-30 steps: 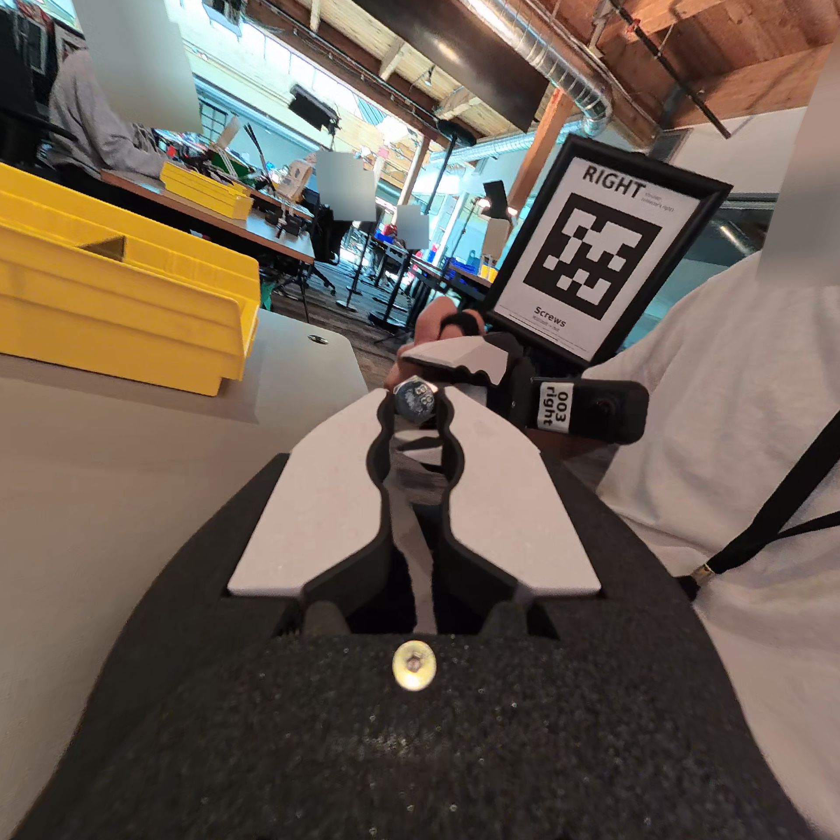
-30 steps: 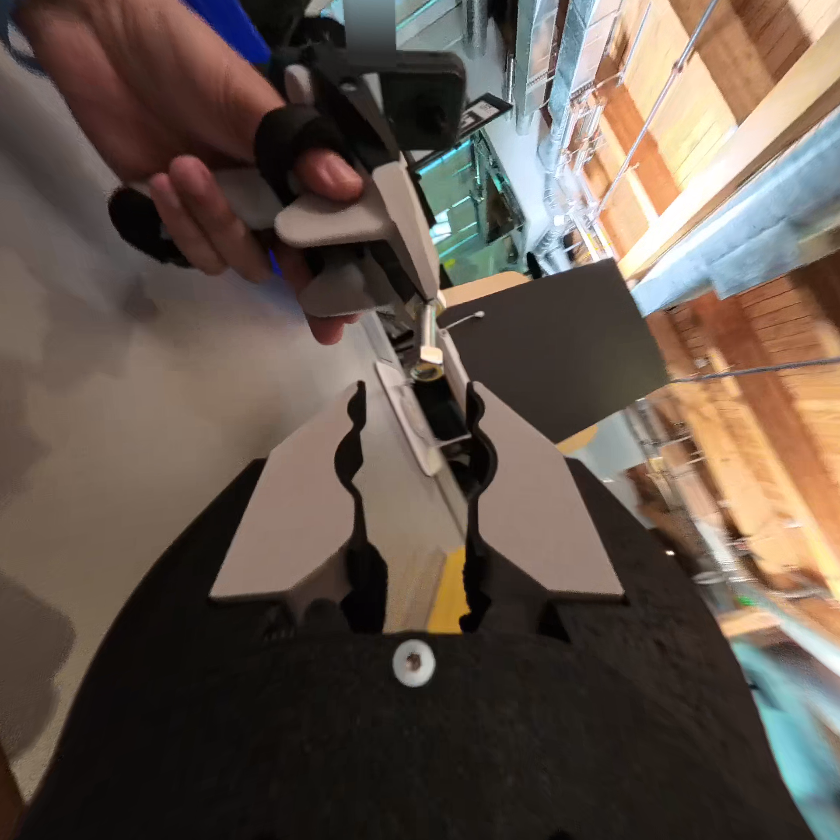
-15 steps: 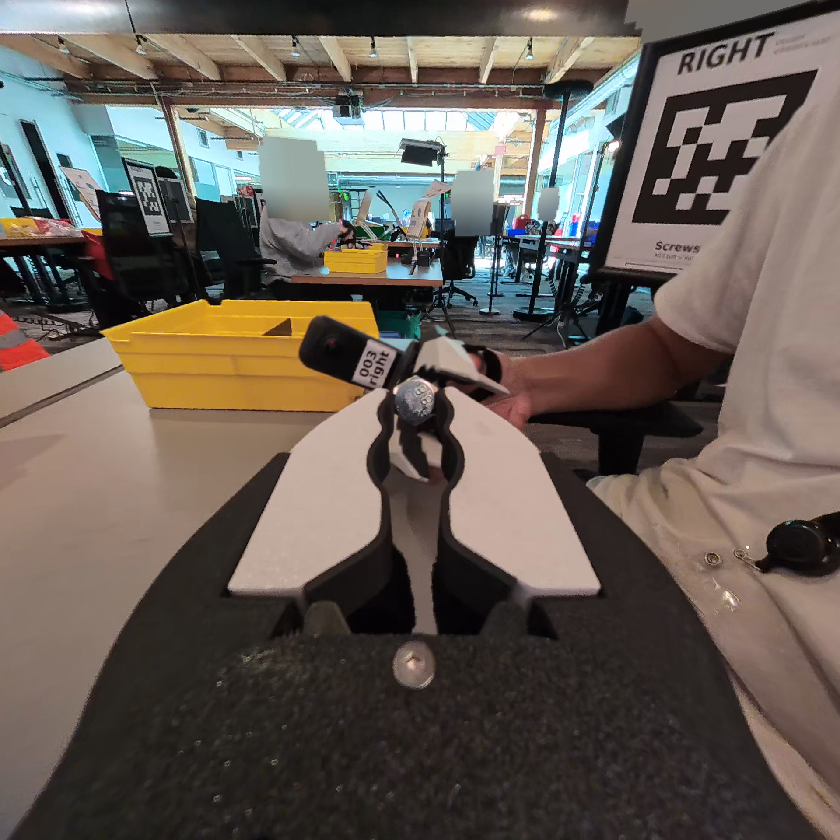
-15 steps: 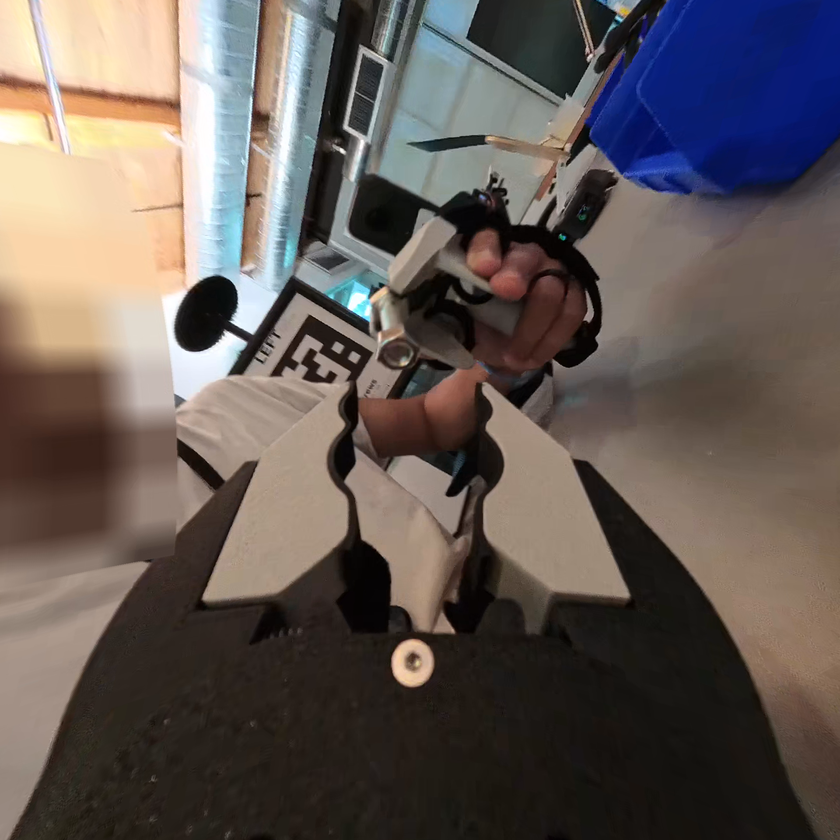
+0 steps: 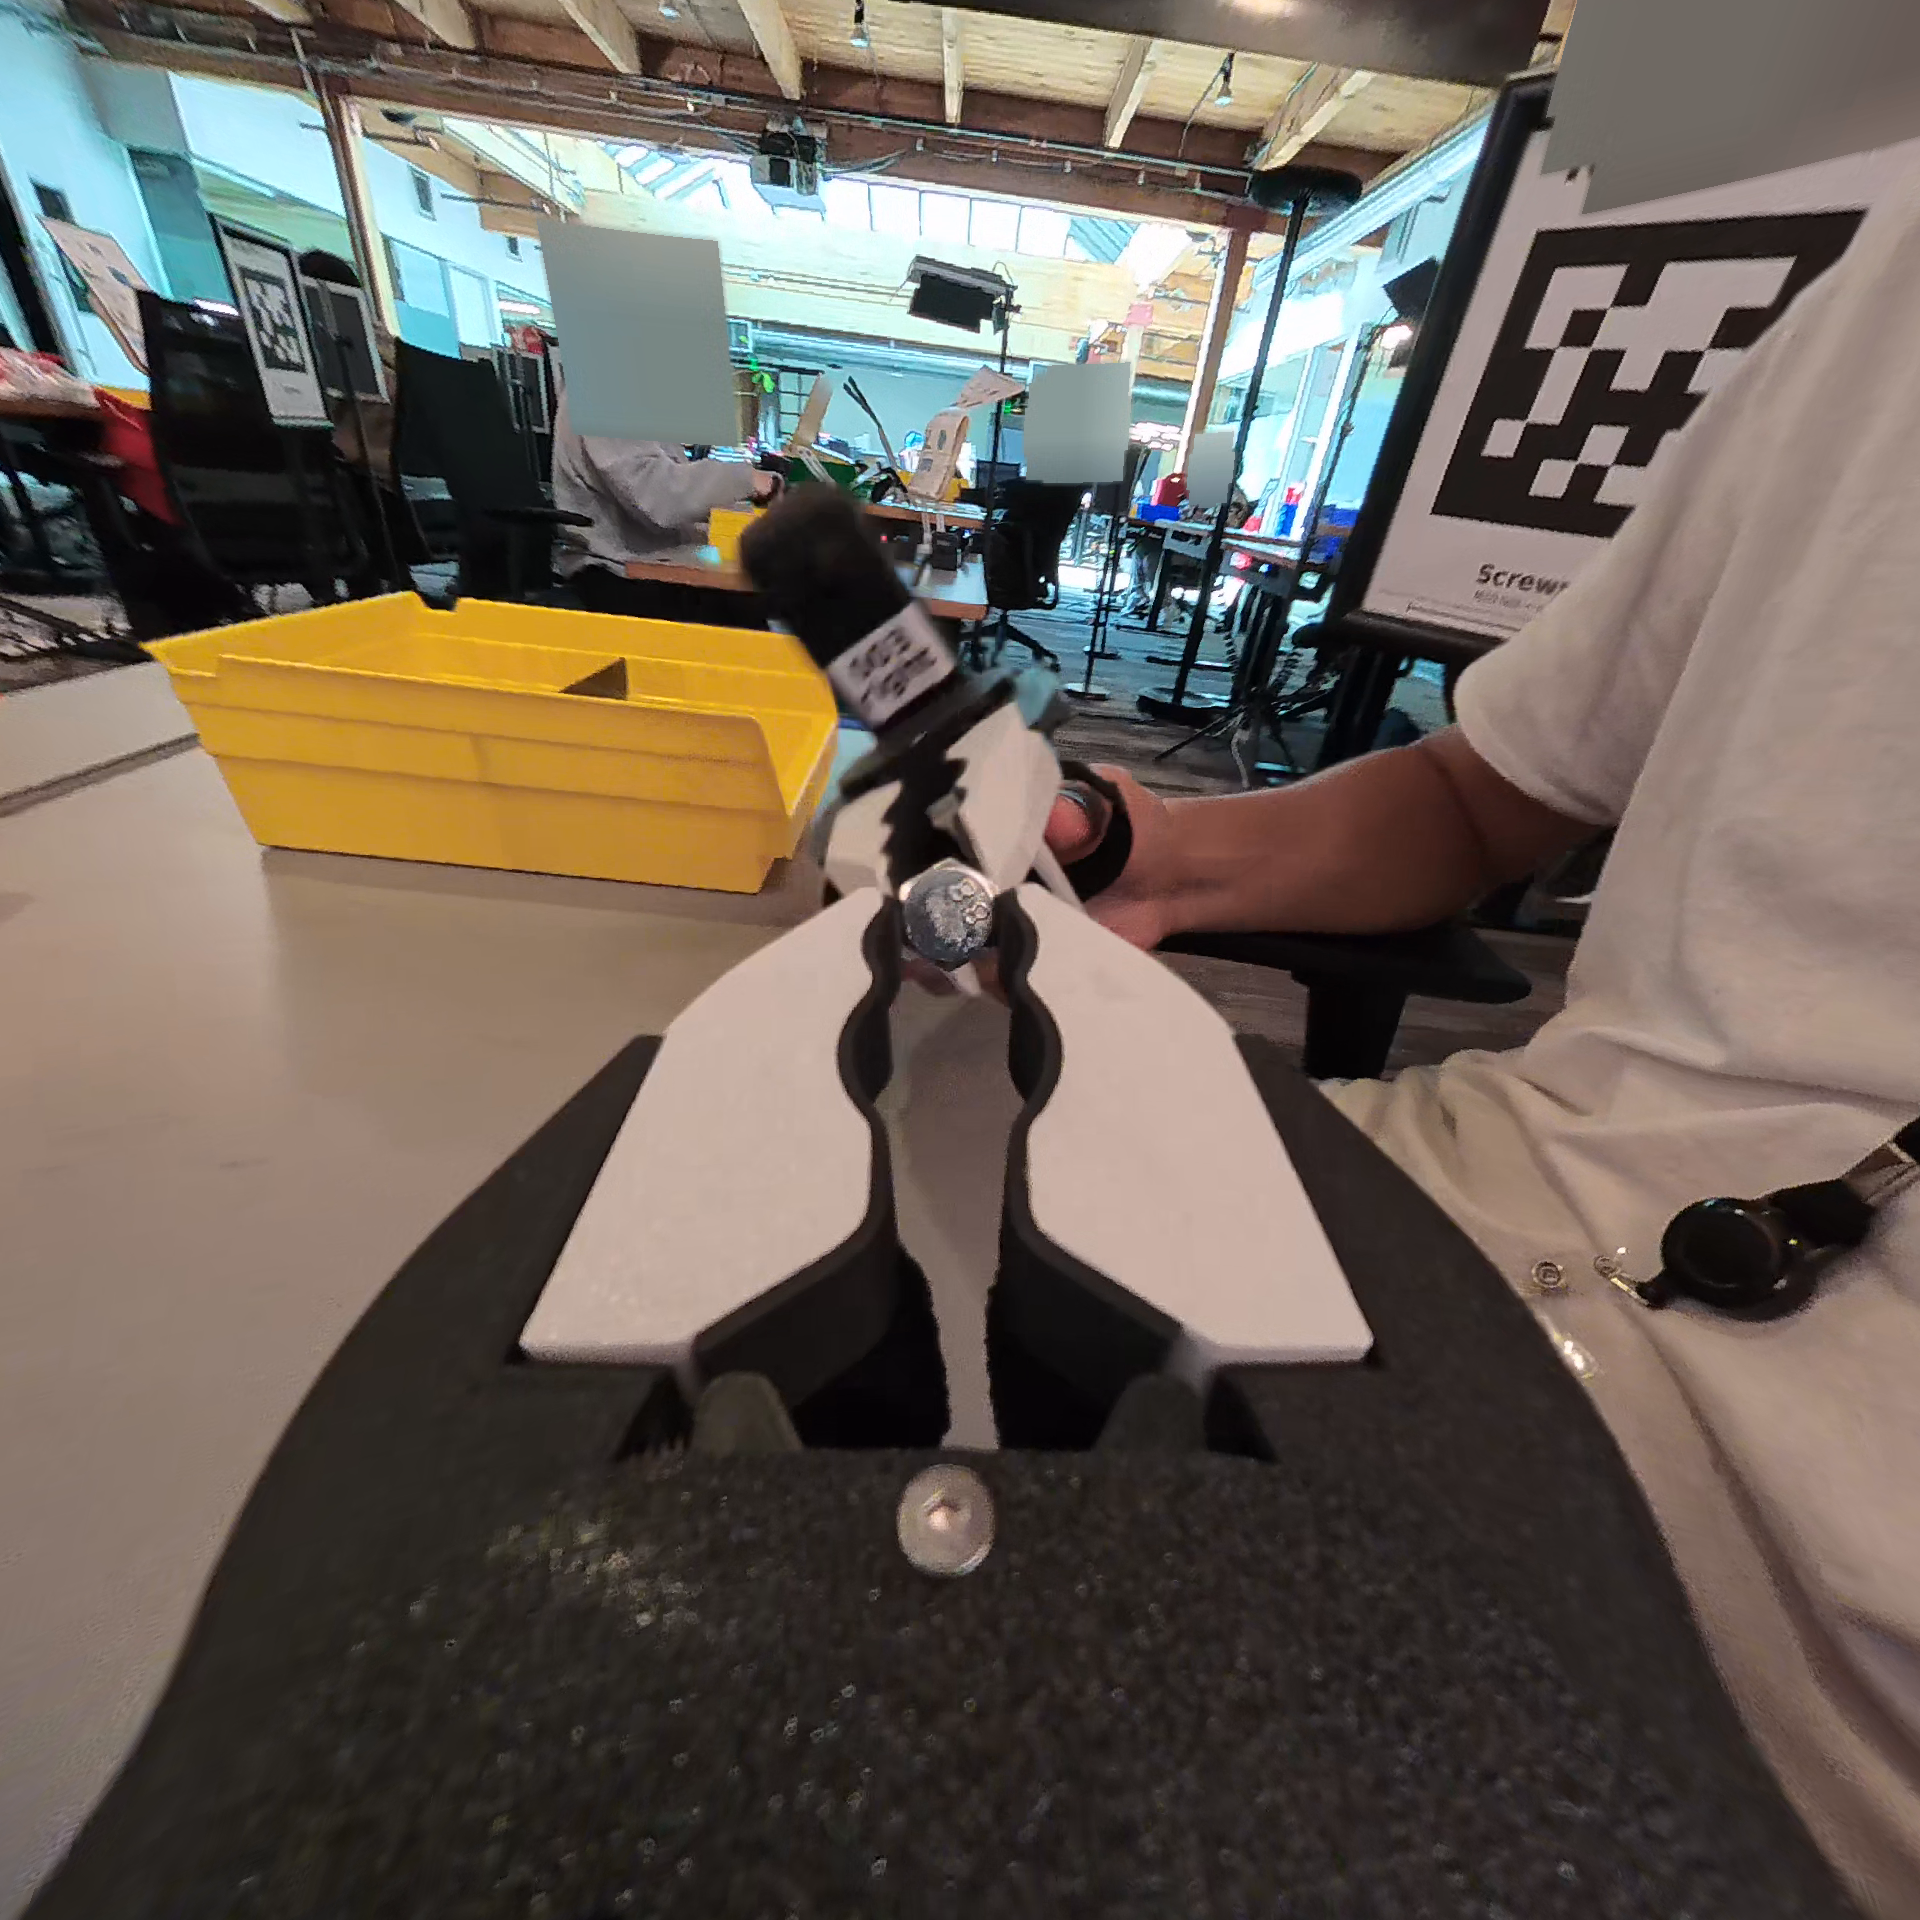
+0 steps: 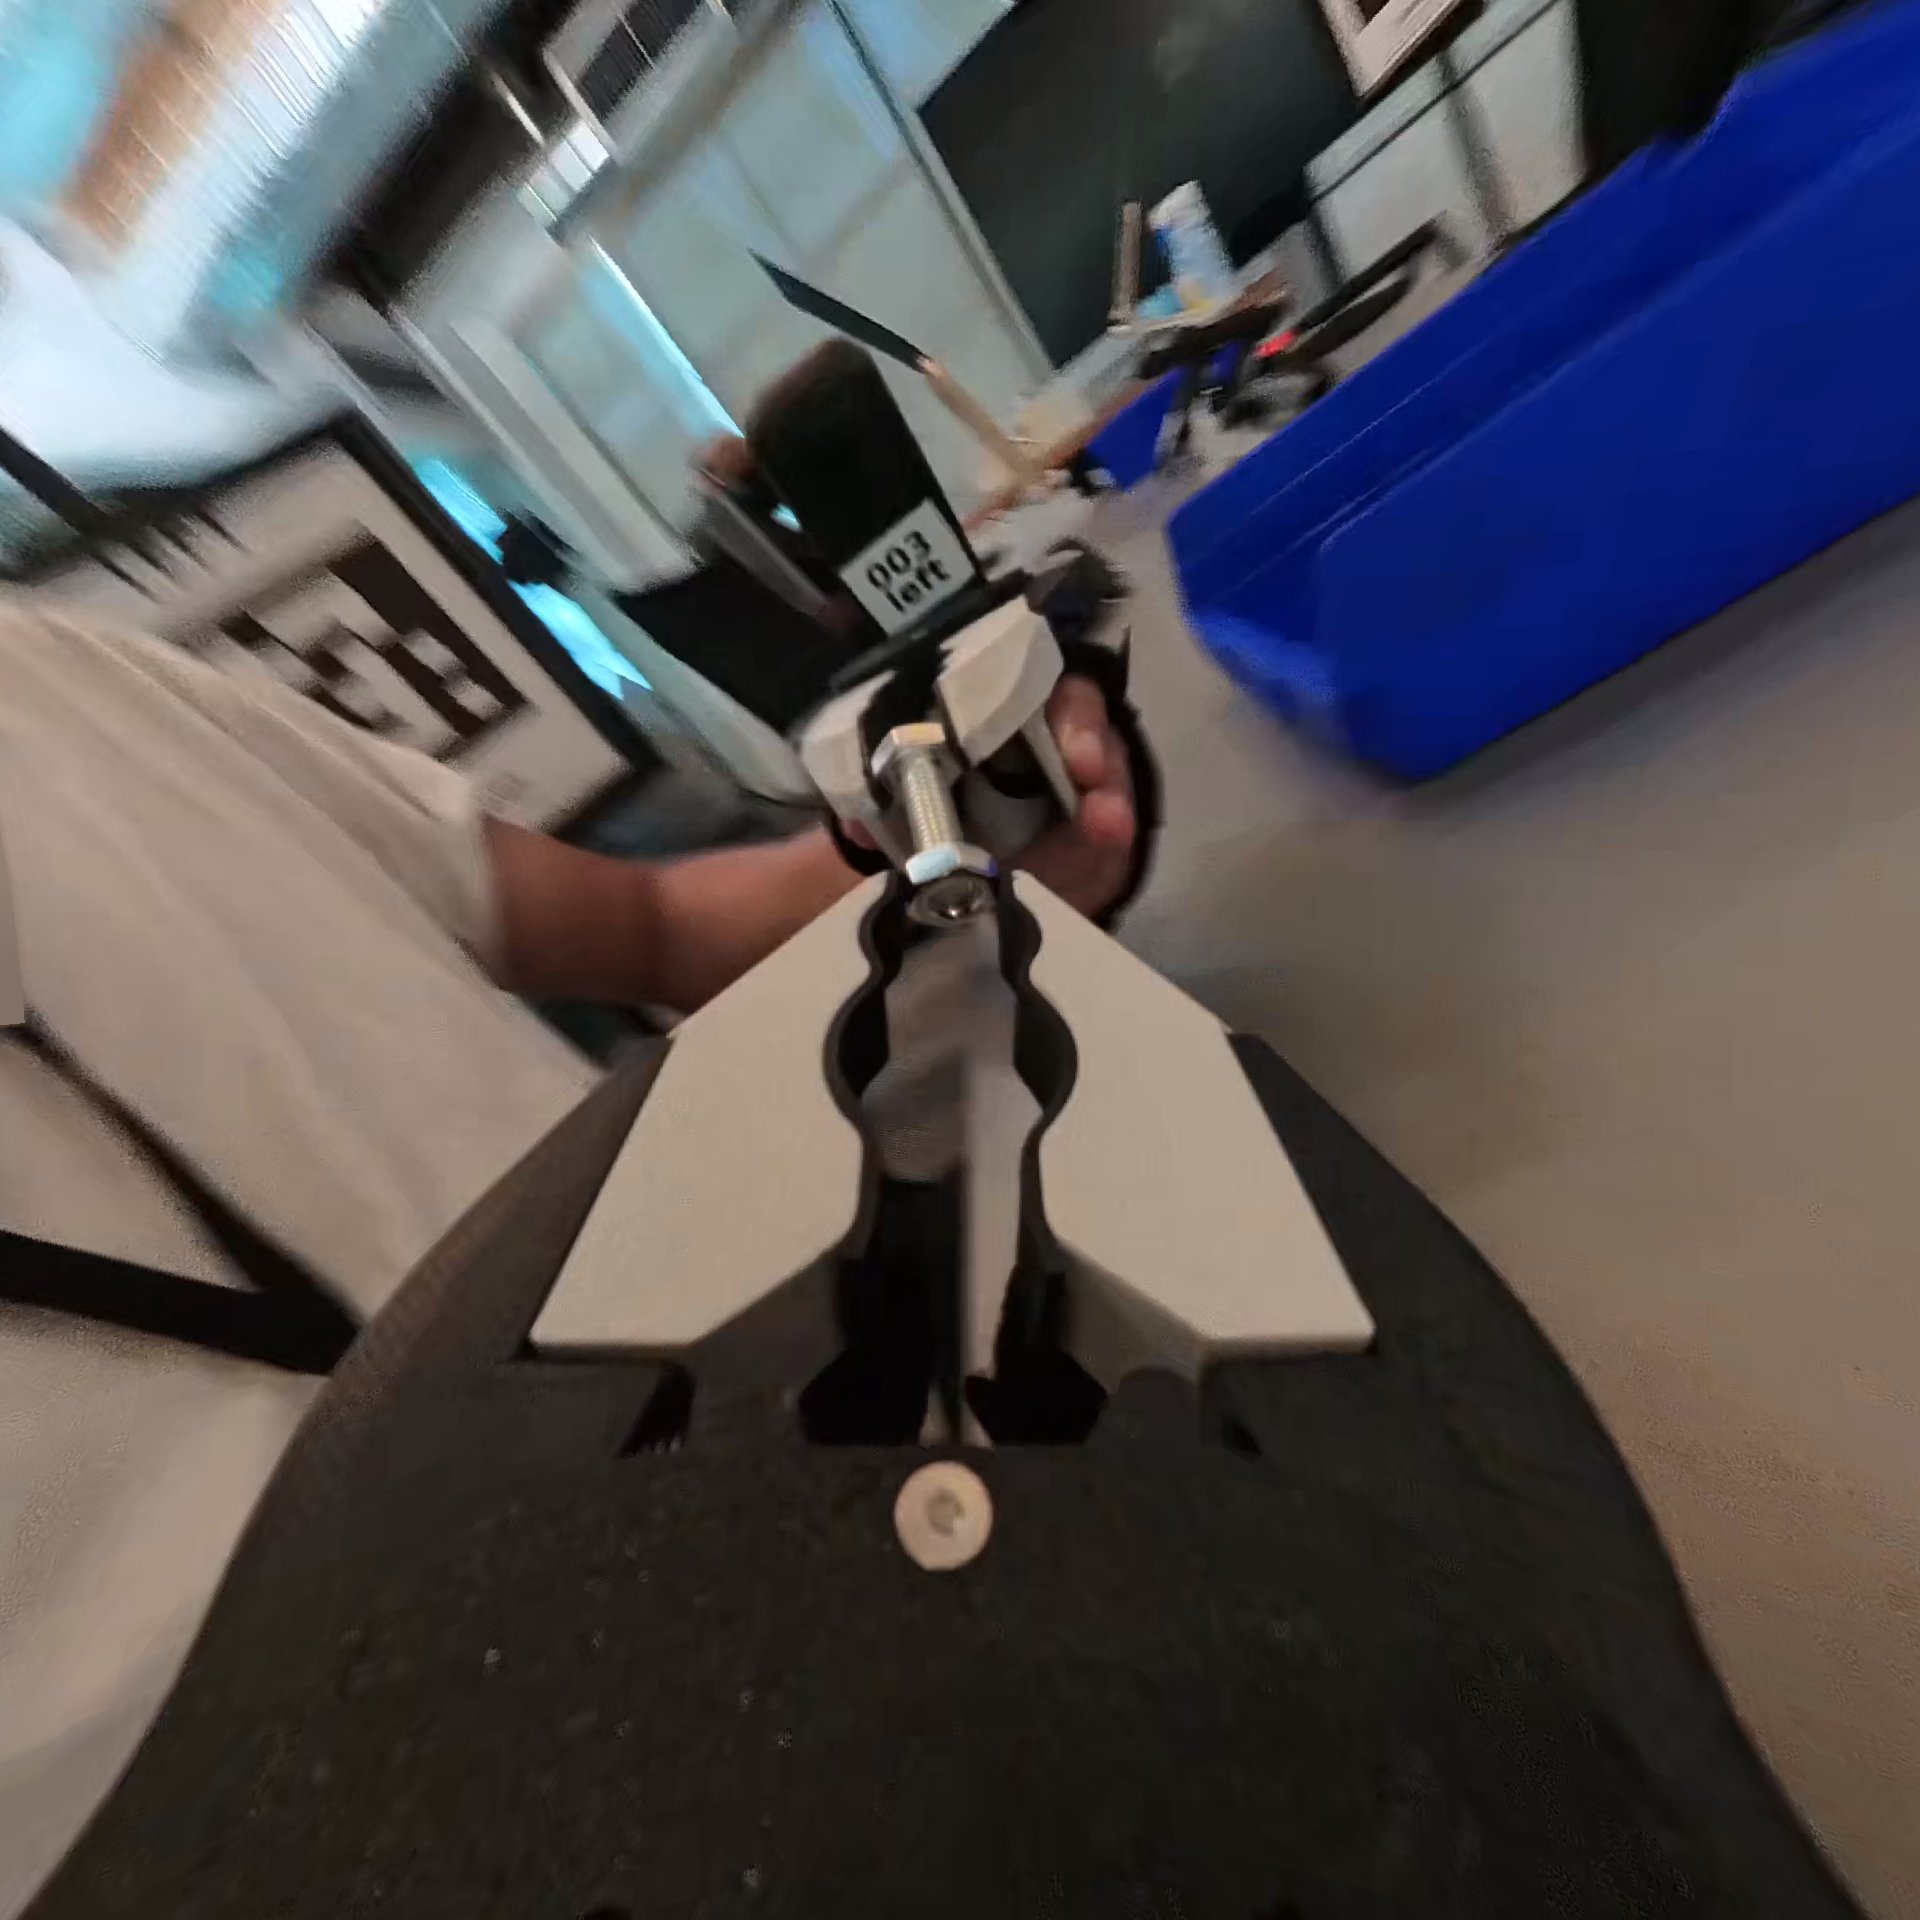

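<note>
My left gripper (image 5: 943, 925) is shut on the hex head of a silver bolt (image 5: 943, 914), held above the grey table (image 5: 208, 1091). In the right wrist view the bolt (image 6: 923, 805) points toward the camera with a nut (image 6: 948, 868) at its near end. My right gripper (image 6: 945, 899) is closed on that nut at its fingertips. The left gripper (image 6: 935, 717) shows beyond it with a hand around its handle. In the left wrist view the right gripper (image 5: 966, 800) sits just behind the bolt head, facing me.
A yellow bin (image 5: 499, 748) stands on the table to the left. A blue bin (image 6: 1558, 499) stands at the right in the right wrist view. A framed black-and-white marker sign (image 5: 1621, 395) and the person's white shirt (image 5: 1714, 831) are close on the right.
Both cameras have swung round. My right gripper was open and apart from the bolt; it has closed in on the nut end. My left gripper has kept its hold on the bolt head.
</note>
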`<state>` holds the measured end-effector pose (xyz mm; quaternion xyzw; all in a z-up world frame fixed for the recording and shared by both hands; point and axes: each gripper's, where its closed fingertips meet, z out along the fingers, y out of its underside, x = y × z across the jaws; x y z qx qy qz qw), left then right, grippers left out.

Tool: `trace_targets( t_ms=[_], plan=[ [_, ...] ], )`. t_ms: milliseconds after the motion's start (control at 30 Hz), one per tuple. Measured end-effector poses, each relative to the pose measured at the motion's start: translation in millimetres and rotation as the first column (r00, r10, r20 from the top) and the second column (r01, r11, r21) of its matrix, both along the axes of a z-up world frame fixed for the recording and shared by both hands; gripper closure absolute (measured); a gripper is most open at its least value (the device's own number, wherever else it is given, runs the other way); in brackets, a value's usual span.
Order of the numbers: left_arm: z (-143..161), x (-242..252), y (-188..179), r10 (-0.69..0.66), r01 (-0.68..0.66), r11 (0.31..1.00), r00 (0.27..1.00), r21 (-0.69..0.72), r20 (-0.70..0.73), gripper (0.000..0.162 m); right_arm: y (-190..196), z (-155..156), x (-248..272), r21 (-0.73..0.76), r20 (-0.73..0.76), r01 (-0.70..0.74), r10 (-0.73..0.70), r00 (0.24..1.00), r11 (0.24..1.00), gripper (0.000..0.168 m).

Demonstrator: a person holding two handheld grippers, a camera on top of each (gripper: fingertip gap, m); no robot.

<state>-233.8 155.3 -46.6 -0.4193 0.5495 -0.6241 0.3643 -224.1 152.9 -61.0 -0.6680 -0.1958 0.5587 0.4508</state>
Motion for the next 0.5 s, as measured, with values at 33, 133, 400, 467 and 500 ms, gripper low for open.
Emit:
trace_targets(
  t_ms=[33, 133, 400, 467, 500],
  plan=[
    [0.1, 2.3, -0.7, -0.018, 0.018, 1.0, 1.0, -0.02, -0.003, 0.145, -1.0, 0.4, 2.8, 0.115, 0.11, 0.054, -0.067, 0.992, 0.992, 0.152],
    [-1.1, 10.3, -5.4, -0.09, 0.088, 0.992, 0.995, -0.086, -0.029, 0.145, -7.7, 1.5, 12.4, 0.509, 0.39, 0.111, -0.344, 0.854, 0.854, 0.152],
    [-3.4, 39.3, -13.6, -0.232, 0.212, 0.952, 0.97, -0.221, -0.069, 0.145, -18.9, 6.0, 44.5, 0.928, 0.305, -0.249, -0.949, 0.079, 0.278, 0.152],
    [-1.8, 44.9, -13.1, -0.254, 0.231, 0.94, 0.965, -0.249, -0.063, 0.145, -19.1, 6.6, 49.4, 0.92, 0.235, -0.316, -0.972, -0.029, 0.232, 0.152],
    [-0.7, 47.3, -12.3, -0.262, 0.239, 0.936, 0.963, -0.26, -0.059, 0.145, -18.4, 5.3, 51.3, 0.928, 0.239, -0.283, -0.97, -0.041, 0.241, 0.148]
  ],
)
